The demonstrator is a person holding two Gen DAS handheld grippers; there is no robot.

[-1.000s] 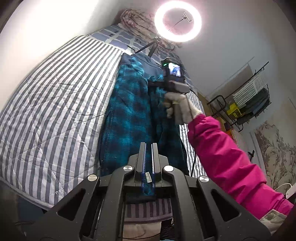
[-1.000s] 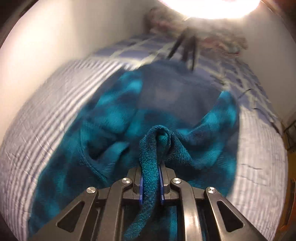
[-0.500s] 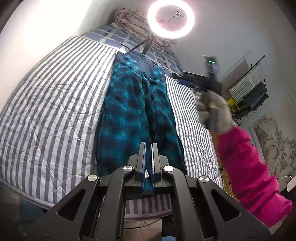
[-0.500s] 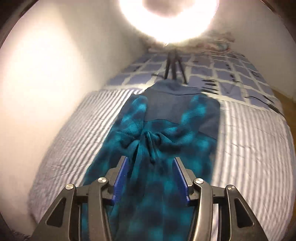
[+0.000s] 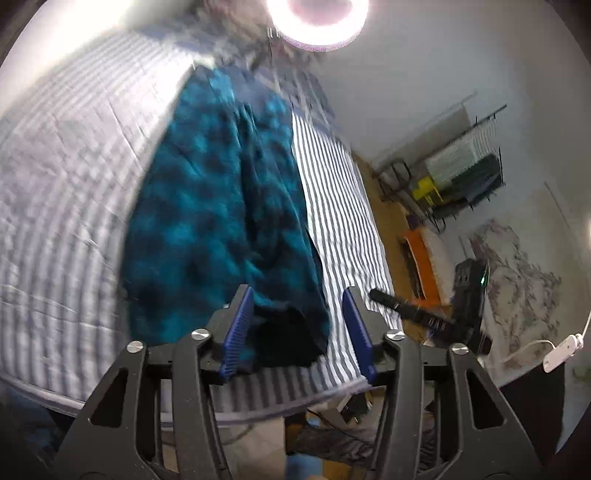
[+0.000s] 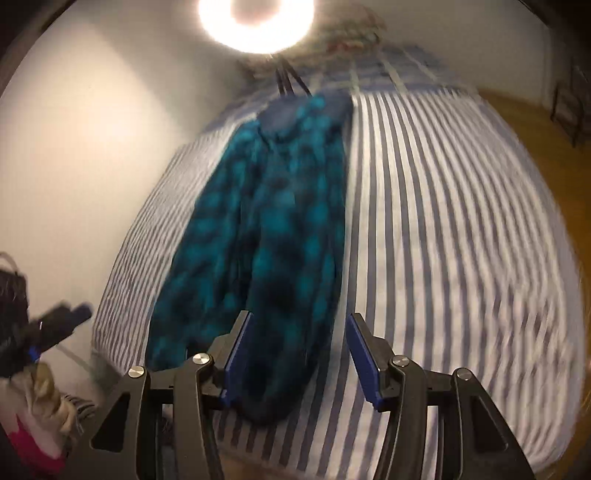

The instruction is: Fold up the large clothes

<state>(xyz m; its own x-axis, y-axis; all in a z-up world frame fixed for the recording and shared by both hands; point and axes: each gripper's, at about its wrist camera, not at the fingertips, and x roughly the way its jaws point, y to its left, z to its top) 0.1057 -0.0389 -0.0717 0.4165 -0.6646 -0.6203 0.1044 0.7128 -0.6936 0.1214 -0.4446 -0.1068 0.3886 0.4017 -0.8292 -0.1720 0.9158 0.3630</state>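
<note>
A teal and black plaid fleece garment (image 5: 221,206) lies as a long narrow strip on the striped bed quilt (image 5: 66,184), its dark hem near the bed's front edge. My left gripper (image 5: 297,295) hovers over that hem, its jaws opening, the pads clear of the cloth. In the right wrist view the same garment (image 6: 273,236) runs away from my right gripper (image 6: 300,319), whose jaws are opening above its near end without pressing on it. The right gripper (image 5: 424,314) shows blurred off the bed's right side. The left gripper (image 6: 55,325) shows at the lower left, above a gloved hand.
A bright ring light (image 5: 317,18) on a tripod stands at the bed's far end beside bundled bedding. A white wall (image 6: 74,166) borders the bed's left. Right of the bed are wooden floor, a wire rack (image 5: 461,177), an orange item and a white power strip (image 5: 561,350).
The left gripper let go of the hem and opened. The right gripper released the bunched fabric and swung back from the garment's far part to the near bed edge. The garment now lies flat.
</note>
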